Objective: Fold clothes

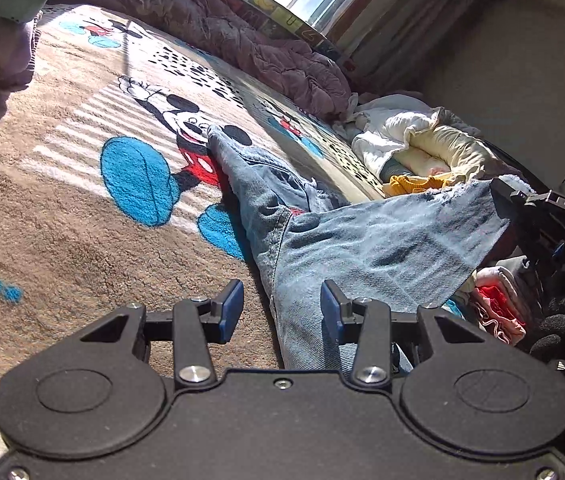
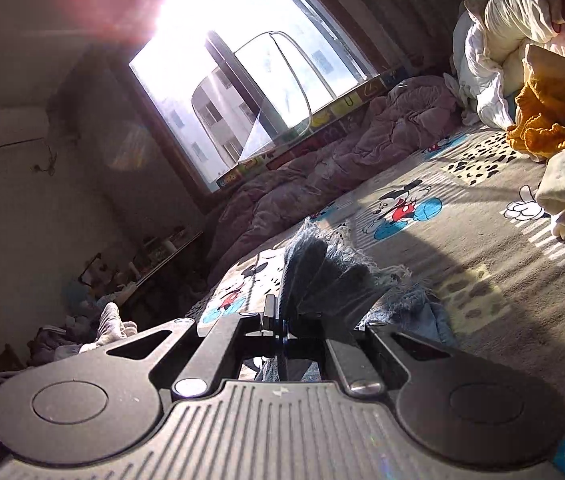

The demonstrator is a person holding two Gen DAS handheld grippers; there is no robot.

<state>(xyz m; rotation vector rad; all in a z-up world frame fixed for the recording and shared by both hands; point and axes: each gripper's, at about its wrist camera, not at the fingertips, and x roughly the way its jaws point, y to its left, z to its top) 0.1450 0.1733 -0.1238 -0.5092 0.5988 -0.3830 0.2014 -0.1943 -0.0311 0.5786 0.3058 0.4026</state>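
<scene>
A pair of light blue jeans lies across a brown cartoon-mouse blanket on the bed. My left gripper is open, low over the blanket, its blue pads on either side of the near edge of a denim leg. In the left wrist view the right gripper holds up the frayed hem of one leg at the right edge. In the right wrist view my right gripper is shut on that bunched, frayed denim hem, lifted off the blanket.
A crumpled mauve quilt runs along the window side of the bed. A pile of cream, white and mustard clothes sits at the far end. Red and pink garments lie at the right. The window glares brightly.
</scene>
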